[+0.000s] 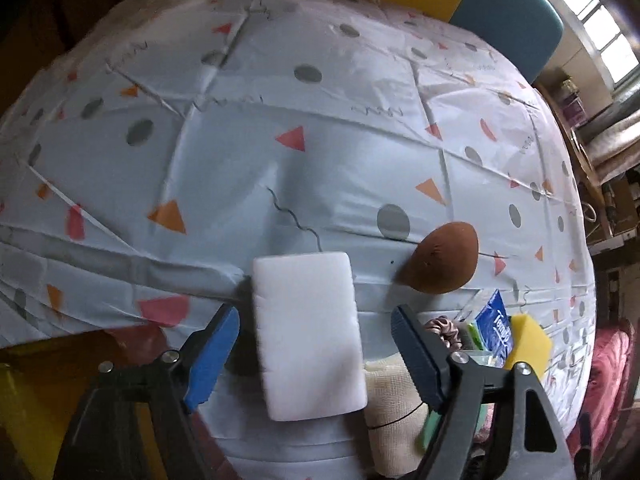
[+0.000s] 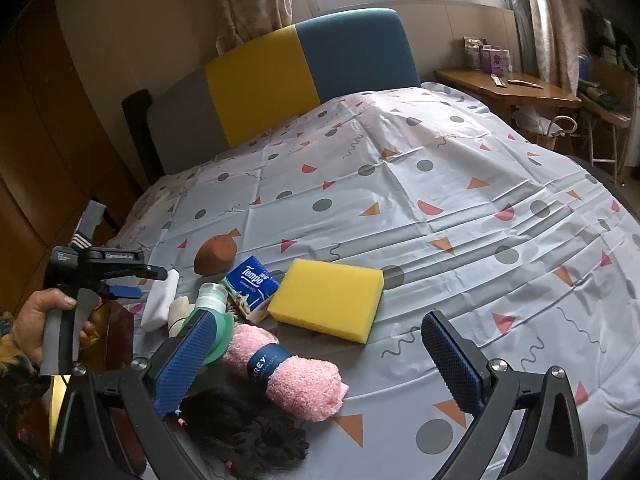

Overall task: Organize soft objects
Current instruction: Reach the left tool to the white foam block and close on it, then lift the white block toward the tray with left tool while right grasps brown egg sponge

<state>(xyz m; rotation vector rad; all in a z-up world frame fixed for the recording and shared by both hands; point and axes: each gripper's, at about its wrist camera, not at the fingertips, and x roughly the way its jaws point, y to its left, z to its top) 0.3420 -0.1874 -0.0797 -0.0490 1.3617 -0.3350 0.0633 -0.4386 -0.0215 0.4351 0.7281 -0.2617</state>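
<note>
Nearby, brown pouf (image 1: pixel 442 260) flanks white sponge (image 1: pixel 308 332) between spread left tool (image 1: pixel 316 354); right tool (image 2: pixel 320 364) spread.

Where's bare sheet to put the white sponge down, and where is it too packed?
Free: the sheet beyond the brown pouch toward the headboard, and everything right of the yellow sponge. Crowded: the near-left cluster, white sponge, tissue pack, pink towel roll, black hairpiece.

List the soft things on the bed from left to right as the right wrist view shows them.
White sponge → brown pouch → blue tissue pack → yellow sponge. The pink rolled cloth and dark hairpiece lie nearer and overlap that span.
</note>
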